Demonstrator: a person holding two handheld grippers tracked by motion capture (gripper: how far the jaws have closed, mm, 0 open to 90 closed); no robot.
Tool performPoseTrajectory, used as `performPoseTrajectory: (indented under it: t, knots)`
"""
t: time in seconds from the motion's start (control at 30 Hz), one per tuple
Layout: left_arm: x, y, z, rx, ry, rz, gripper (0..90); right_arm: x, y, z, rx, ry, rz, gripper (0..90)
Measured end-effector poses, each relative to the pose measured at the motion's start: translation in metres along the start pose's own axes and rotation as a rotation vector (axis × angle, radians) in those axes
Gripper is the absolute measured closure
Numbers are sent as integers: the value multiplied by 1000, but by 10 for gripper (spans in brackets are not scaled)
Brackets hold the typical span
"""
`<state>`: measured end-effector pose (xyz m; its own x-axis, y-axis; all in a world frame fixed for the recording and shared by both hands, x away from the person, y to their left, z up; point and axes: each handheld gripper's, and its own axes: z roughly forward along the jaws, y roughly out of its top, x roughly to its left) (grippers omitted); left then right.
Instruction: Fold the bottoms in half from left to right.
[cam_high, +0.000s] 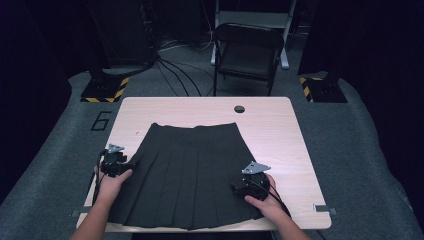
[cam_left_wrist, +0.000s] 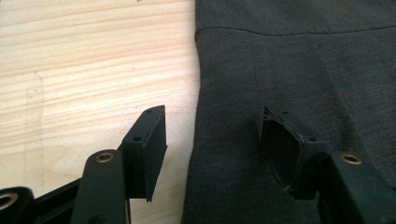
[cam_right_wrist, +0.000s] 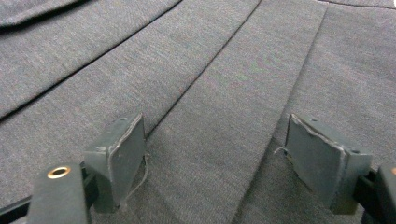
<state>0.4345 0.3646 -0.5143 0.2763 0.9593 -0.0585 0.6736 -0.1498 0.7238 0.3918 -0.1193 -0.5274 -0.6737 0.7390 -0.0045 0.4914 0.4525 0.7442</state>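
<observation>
Dark skirt (cam_high: 190, 172) lies flat mid table (cam_high: 295, 150), hem at ur near edge. L gripper (cam_left_wrist: 212, 149) open over its side edge; R gripper (cam_right_wrist: 215, 154) open on pleats.

The person's forearms are bare, with no sleeves showing. The left hand's black handheld gripper (cam_high: 116, 164) carries a grey three-cornered plate on top and trails a black cable. The right hand's black handheld gripper (cam_high: 251, 184) has the same plate and cable. Both have square black pads with worn edges, small screws and brass-ringed pivot holes.
</observation>
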Motion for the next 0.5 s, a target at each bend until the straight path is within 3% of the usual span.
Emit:
performPoseTrajectory:
  t: [0.03,0.17,0.3,0.5]
  knots:
    - [-1,0,1,2,-2,-1,409,-2,0,0,-4,2,-19,198]
    - [-4,0,3,3,0,-2,412,-1,0,0,-3,2,-16,198]
    - [-9,-1,5,8,7,30,418,-1,0,0,-3,2,-10,198]
    - [-12,-3,6,-16,2,13,434,0,0,0,-4,0,-6,198]
